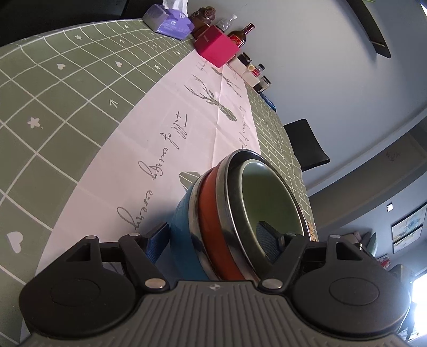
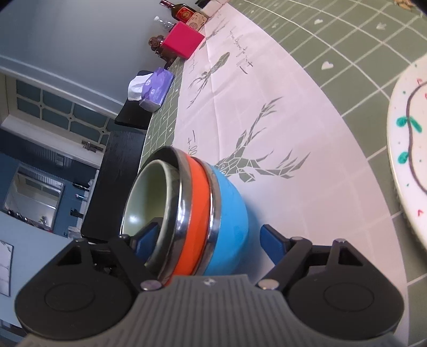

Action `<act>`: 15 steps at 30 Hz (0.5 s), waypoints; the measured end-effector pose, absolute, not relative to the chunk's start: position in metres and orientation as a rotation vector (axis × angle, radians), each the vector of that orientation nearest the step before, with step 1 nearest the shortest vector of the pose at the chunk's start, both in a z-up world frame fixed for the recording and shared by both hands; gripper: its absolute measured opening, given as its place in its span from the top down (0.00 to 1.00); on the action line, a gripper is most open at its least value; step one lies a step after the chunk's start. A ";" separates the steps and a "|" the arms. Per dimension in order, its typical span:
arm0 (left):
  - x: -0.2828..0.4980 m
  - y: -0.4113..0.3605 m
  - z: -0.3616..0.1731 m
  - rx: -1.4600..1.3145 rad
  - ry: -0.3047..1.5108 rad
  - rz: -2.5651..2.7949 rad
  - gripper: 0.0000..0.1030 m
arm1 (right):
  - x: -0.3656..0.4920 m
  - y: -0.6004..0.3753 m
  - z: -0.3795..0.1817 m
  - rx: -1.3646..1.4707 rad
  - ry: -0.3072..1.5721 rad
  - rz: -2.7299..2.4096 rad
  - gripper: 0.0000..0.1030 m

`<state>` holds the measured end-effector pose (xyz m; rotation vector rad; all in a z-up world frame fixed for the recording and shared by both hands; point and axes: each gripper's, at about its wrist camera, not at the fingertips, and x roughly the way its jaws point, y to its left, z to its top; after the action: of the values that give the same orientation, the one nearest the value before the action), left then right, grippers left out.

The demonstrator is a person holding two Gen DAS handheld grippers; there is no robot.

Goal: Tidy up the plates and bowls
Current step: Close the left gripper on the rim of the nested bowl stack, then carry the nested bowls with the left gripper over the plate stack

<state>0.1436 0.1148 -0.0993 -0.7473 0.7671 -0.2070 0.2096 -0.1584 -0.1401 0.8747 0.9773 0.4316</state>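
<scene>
Three nested bowls stand on the white table runner [image 1: 160, 128]: a blue bowl [image 1: 184, 221] at the bottom, an orange bowl [image 1: 210, 202] in it, and a green bowl [image 1: 267, 192] innermost. My left gripper [image 1: 212, 232] is open and straddles the near wall, with one finger outside the blue bowl and the other inside the green one. From the opposite side, my right gripper [image 2: 208, 232] straddles the same stack of blue bowl [image 2: 232, 208], orange bowl [image 2: 197, 202] and green bowl [image 2: 144, 192]. It is open too, with a gap between its outer finger [image 2: 272, 240] and the blue bowl.
A white painted plate [image 2: 405, 149] lies on the green checked tablecloth [image 2: 347, 53] to the right. At the table's far end are a pink box [image 1: 217, 48], a purple tissue pack [image 1: 169, 22], bottles [image 1: 240, 36] and jars. Black chairs [image 1: 307, 144] stand beside the table.
</scene>
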 end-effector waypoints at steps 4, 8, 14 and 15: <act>0.145 0.114 -0.097 -0.728 0.780 -0.201 0.24 | 0.210 -0.156 -0.139 0.890 0.979 0.434 0.31; 0.146 0.111 -0.095 -0.705 0.794 -0.196 0.27 | 0.209 -0.155 -0.136 0.872 0.982 0.418 0.37; 0.148 0.108 -0.091 -0.667 0.830 -0.172 0.34 | 0.209 -0.154 -0.134 0.846 0.997 0.379 0.48; 0.148 0.108 -0.091 -0.662 0.837 -0.167 0.34 | 0.209 -0.154 -0.134 0.841 1.003 0.377 0.48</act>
<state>0.1481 0.1076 -0.0906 -0.6622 0.8369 -0.1668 0.2086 -0.1538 -0.1339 0.8412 1.0026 0.3771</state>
